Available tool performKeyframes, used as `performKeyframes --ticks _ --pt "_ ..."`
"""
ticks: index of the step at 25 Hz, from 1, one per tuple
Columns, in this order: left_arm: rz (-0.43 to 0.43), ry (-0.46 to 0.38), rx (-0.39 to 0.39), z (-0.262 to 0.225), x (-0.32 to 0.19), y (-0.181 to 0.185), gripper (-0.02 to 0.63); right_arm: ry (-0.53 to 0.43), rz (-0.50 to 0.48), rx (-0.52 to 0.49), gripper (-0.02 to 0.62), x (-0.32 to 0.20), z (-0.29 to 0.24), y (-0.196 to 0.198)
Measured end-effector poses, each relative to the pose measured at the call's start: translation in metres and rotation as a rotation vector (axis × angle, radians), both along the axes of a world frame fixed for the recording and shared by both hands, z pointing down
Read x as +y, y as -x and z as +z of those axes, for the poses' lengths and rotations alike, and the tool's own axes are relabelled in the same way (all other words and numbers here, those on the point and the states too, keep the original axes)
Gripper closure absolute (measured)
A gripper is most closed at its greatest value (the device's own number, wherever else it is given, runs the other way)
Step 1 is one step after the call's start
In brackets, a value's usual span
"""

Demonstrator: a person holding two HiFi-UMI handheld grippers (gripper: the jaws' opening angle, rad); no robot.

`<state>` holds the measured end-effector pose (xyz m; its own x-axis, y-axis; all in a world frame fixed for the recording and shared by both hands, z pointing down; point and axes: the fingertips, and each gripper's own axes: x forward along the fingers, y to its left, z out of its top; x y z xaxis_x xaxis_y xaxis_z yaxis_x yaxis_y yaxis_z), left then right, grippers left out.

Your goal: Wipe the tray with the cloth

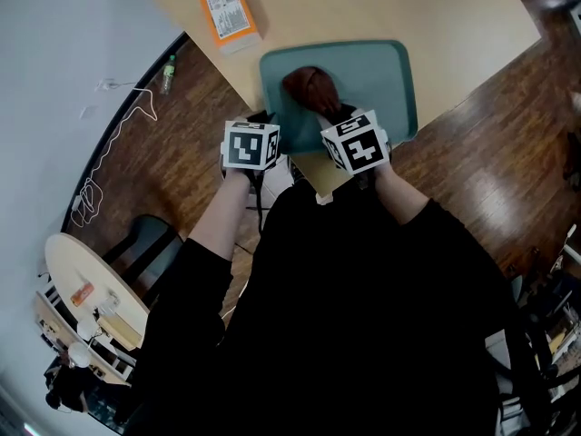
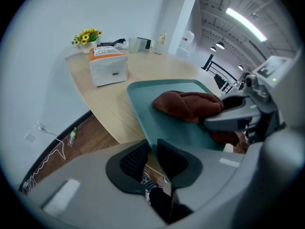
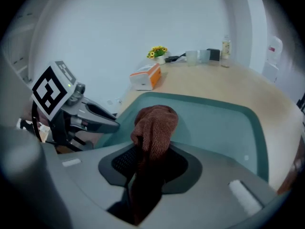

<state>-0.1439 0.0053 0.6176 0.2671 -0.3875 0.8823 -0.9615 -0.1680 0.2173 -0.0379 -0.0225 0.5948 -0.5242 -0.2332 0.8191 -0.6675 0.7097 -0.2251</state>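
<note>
At the near edge of the table point(image 1: 381, 7), the green tray point(image 1: 386, 75) lies flat, an orange box point(image 1: 229, 14) well apart from it on the far side. Our left gripper point(image 2: 151, 151) has its jaws pinched nearly together on the tray's near left rim. Our right gripper point(image 3: 151, 156) is clamped narrowly on a bunched brown cloth point(image 3: 155, 123), whose free end rests on the tray floor near its middle. We judge the cloth soft, light and limp: it will fold and drag rather than push, so it is best gripped at the gathered end with a pad of fabric left ahead of the jaws. The tray looks stiff, smooth and light enough to slide, so we think the rim is the place to hold it
</note>
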Motion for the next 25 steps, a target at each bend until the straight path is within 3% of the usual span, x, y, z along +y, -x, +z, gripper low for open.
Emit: performKeyframes --ticks 4,14,17,25 --pt "-0.008 -0.005 0.033 0.002 0.004 0.004 0.56 0.037 -0.123 -0.068 0.476 0.051 0.0 0.057" --pt "-0.005 -0.016 0.07 0.009 -0.002 0.006 0.566 -0.056 -0.361 0.037 0.476 0.082 0.01 0.075" --pt "-0.007 -0.031 0.065 0.012 -0.001 0.006 0.565 -0.072 -0.312 0.061 0.476 0.073 0.012 0.046" --pt "0.0 -0.029 0.076 0.003 0.0 0.003 0.565 -0.121 -0.02 0.169 0.476 0.033 0.011 -0.09"
